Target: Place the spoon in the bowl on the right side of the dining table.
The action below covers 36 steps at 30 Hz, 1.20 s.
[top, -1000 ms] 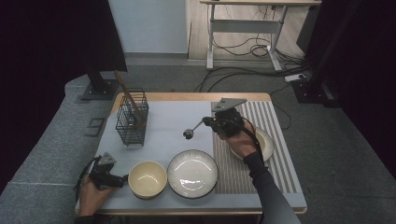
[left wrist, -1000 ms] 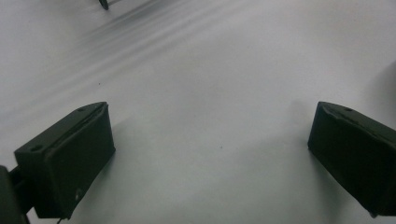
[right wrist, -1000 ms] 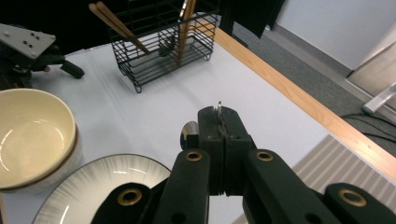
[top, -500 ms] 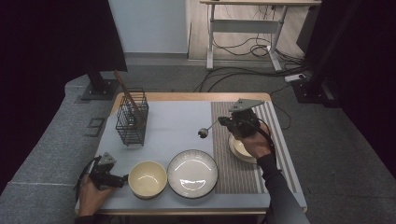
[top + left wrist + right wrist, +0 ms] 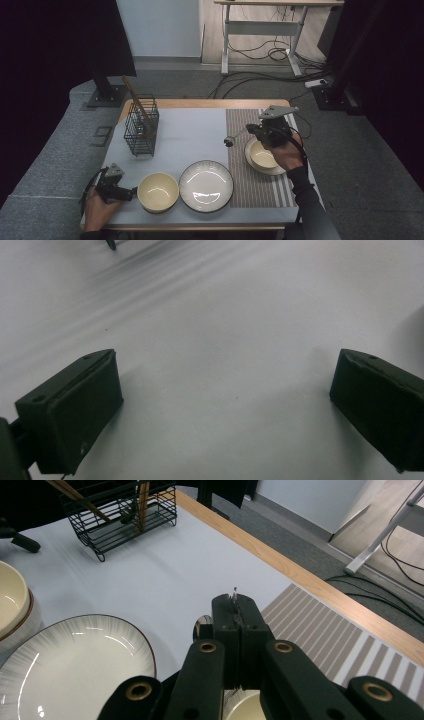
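One slim metal spoon [image 5: 235,138], dark-bowled, pinched by right gripper [image 5: 252,131].

Looking down along the left gripper [image 5: 225,410], its two black jaws stand wide apart, one block at the lower left and one at the lower right, with nothing between them. Beneath them lies a plain pale bench surface [image 5: 225,330], each jaw casting a soft shadow on it. A small dark tip [image 5: 110,244] of something pokes in at the top left edge, too cut off to identify.
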Each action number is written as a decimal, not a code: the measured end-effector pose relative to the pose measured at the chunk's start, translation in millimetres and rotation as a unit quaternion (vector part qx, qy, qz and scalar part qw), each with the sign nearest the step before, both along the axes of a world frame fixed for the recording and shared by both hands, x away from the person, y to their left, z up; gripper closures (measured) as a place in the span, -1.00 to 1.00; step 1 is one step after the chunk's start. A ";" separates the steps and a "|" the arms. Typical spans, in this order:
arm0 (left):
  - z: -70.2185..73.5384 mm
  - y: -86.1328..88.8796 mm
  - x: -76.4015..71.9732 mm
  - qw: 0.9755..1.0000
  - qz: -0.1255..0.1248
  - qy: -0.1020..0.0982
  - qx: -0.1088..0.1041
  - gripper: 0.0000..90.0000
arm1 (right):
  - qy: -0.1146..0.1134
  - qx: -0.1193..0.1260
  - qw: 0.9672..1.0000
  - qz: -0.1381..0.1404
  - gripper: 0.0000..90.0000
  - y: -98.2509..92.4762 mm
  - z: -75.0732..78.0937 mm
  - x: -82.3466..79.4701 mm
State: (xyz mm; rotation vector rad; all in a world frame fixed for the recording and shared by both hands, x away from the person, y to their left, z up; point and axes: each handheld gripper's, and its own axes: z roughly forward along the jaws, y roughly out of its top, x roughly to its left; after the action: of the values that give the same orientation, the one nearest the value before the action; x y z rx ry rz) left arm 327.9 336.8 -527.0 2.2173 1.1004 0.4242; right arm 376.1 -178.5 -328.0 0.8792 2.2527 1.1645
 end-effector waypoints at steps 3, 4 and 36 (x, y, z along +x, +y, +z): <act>0.0 0.0 0.0 1.000 0.000 0.000 0.000 -1.00 | -0.002 -0.001 1.000 -0.007 0.99 -6.4 1.3 -1.1; 0.0 0.0 0.0 1.000 0.000 0.000 0.000 -1.00 | -0.002 0.000 1.000 -0.009 0.99 -8.5 1.9 -1.8; 0.0 -0.1 -0.2 1.000 0.001 -0.001 0.000 -1.00 | 0.010 -0.019 0.997 -0.073 0.98 -64.4 -14.4 -15.2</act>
State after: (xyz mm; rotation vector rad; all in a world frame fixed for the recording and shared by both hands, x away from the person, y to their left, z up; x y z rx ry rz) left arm 327.8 336.7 -527.0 2.2161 1.1014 0.4262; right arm 360.9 -242.9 -342.4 1.0257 2.1793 1.0476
